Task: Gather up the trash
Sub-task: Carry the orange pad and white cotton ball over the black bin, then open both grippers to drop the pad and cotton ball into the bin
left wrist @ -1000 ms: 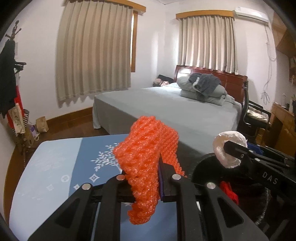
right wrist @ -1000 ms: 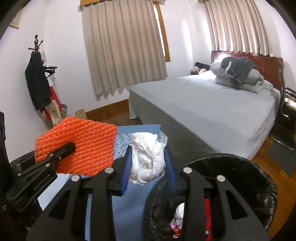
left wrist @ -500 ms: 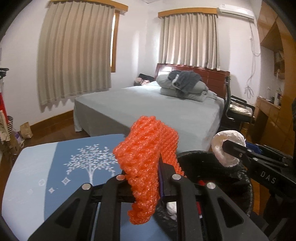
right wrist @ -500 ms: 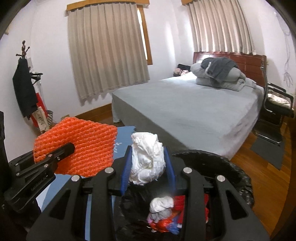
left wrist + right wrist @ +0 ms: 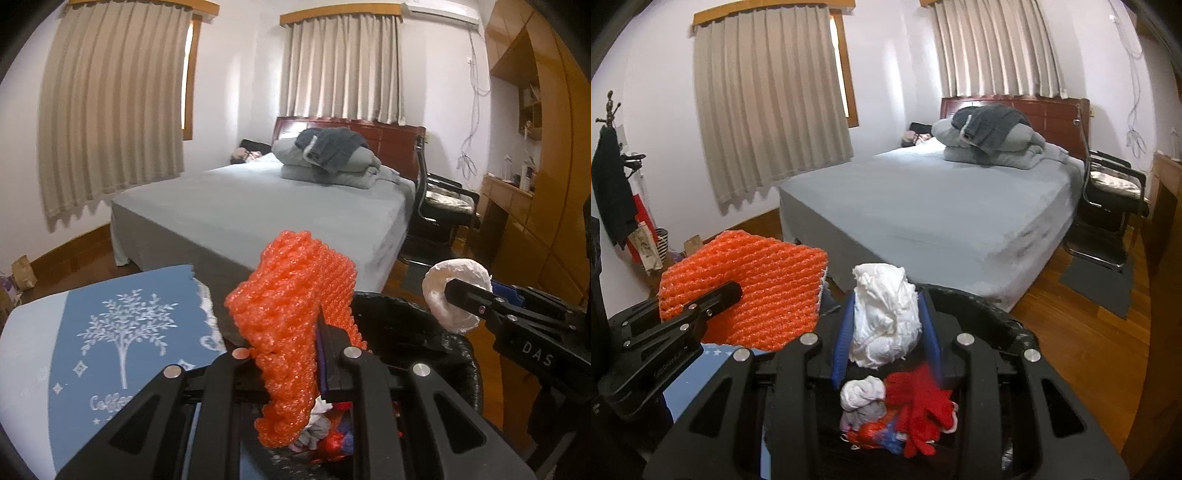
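Note:
My left gripper (image 5: pixel 295 354) is shut on an orange foam net sleeve (image 5: pixel 295 325), which hangs over the near left rim of a black-lined trash bin (image 5: pixel 417 332). In the right wrist view the same orange foam net sleeve (image 5: pixel 757 291) shows at the left. My right gripper (image 5: pixel 886 325) is shut on a crumpled white paper wad (image 5: pixel 886 317), held above the open trash bin (image 5: pixel 993 314). Inside the bin lie a smaller white wad (image 5: pixel 862 393), red scraps (image 5: pixel 919 406) and other bits. The left wrist view shows the paper wad (image 5: pixel 454 295) at the right gripper's tip.
A table with a blue tree-print cloth (image 5: pixel 110 332) stands to the left of the bin. A grey bed (image 5: pixel 942 210) fills the room beyond, with a black chair (image 5: pixel 1108 206) and wooden furniture at the right. A coat rack (image 5: pixel 613 177) stands by the left wall.
Both grippers have swung to the right with their loads, from over the blue cloth to over the bin. The bin's contents have come into view below the right gripper.

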`<state>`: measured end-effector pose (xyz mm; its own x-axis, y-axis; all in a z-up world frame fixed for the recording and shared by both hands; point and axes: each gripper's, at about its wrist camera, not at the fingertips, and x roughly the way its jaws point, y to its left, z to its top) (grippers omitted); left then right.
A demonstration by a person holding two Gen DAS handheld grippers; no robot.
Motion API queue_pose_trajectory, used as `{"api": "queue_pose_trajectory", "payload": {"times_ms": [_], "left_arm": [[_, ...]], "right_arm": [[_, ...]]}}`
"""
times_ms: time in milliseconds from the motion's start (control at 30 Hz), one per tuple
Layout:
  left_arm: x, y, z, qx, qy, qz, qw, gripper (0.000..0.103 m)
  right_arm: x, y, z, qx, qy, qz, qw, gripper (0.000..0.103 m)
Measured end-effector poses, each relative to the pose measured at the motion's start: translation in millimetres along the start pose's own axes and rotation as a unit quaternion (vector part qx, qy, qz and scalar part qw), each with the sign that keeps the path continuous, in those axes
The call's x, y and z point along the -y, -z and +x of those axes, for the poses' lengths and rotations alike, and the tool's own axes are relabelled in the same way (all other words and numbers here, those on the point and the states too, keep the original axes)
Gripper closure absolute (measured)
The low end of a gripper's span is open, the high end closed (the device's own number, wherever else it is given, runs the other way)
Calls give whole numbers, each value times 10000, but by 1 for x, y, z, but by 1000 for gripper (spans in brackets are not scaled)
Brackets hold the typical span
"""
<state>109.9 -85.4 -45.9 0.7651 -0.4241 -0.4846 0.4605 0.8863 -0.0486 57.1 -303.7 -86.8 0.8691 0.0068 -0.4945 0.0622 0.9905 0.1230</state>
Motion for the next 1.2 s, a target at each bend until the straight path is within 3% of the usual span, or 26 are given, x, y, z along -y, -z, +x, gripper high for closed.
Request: {"api": "queue_pose_trajectory", "payload": {"times_ms": [400, 867, 967, 1100, 1200], "left_arm": [[37, 10, 40, -272, 259, 298, 9988, 87], [37, 14, 85, -605, 402, 254, 9970, 86], [34, 15, 90, -700, 474, 223, 9962, 77], [28, 16, 94, -785, 512, 137, 9955, 53], [22, 17, 92, -808, 470, 69, 9956, 47]], "right_arm": [[44, 15, 15, -178, 307, 234, 9991, 70], [63, 21, 62, -508, 222, 212, 9982, 68], [67, 23, 70, -582, 270, 205, 9977, 61], [73, 24, 73, -591, 372, 254, 9972, 48], [76, 25, 71, -543, 425, 275, 9972, 37]]}}
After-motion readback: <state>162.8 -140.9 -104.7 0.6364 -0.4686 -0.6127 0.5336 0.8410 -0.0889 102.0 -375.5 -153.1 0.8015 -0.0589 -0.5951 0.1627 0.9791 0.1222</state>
